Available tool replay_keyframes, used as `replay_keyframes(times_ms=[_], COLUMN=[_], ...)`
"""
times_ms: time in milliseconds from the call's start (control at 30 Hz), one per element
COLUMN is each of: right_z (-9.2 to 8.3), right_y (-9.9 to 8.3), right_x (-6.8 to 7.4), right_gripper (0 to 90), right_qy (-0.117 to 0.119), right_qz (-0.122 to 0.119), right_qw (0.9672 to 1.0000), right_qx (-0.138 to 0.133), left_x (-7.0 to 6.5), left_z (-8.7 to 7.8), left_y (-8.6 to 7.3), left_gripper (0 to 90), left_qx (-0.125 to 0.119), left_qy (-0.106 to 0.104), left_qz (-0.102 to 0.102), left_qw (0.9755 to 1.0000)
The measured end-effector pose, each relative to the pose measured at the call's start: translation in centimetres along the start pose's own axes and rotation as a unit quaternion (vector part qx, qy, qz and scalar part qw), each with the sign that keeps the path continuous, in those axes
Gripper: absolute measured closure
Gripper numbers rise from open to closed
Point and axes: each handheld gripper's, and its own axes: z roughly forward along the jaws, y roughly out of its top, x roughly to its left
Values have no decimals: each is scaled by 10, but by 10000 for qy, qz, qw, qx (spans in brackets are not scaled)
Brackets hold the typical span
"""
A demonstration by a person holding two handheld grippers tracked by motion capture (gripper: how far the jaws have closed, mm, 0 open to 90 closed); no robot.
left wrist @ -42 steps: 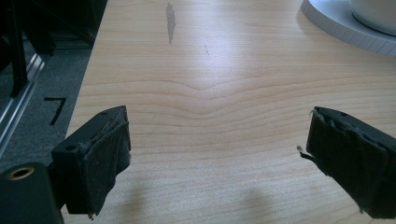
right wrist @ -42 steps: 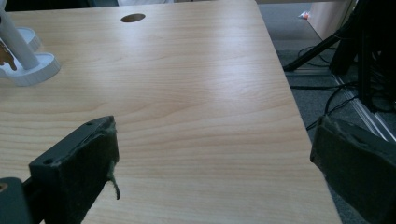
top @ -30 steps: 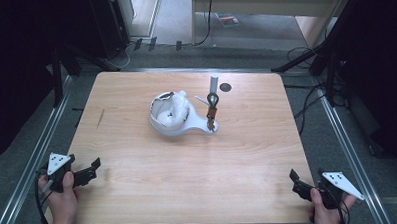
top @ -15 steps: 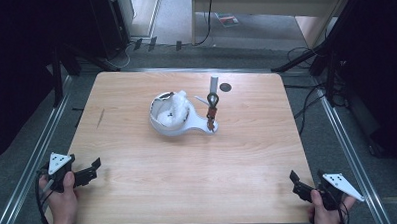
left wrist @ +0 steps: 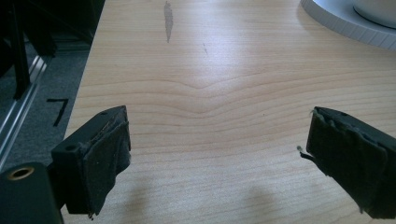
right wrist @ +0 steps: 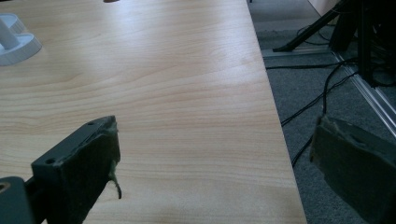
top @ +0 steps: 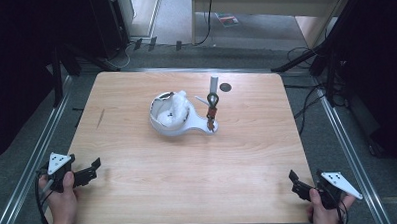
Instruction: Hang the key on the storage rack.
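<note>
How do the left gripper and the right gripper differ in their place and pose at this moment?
The left gripper sits at the table's near-left edge; the right gripper at its near-right corner. The left one's jaws stand over wood; one right jaw overhangs the floor. Both are open, empty.

A small dark disc (top: pixel 226 87) sits near the table's (top: pixel 139 194) far edge, right of centre. A dark streak (top: pixel 100 118) marks the wood toward the left edge. Black cables (top: pixel 311 105) trail over the grey floor beyond the right edge.

Legible markings: one black mark shaped like the numeral "7" (left wrist: pixel 58 110), on the grey floor (left wrist: pixel 44 88) left of the surface (left wrist: pixel 224 93). Nothing else readable.
</note>
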Motion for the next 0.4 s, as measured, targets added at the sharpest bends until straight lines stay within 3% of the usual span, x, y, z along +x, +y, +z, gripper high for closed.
replay_keyframes(times_ms=[400], right_z=[0], right_y=[0], right_x=[0], right_gripper=[64], right_qy=[-6], right_qz=[22], right_qw=[10000], right_qx=[33], left_x=[0], left_z=[1], left_y=[0], left_gripper=[70], left_qx=[7], left_qy=[5], left_qz=[1], left_qw=[10000])
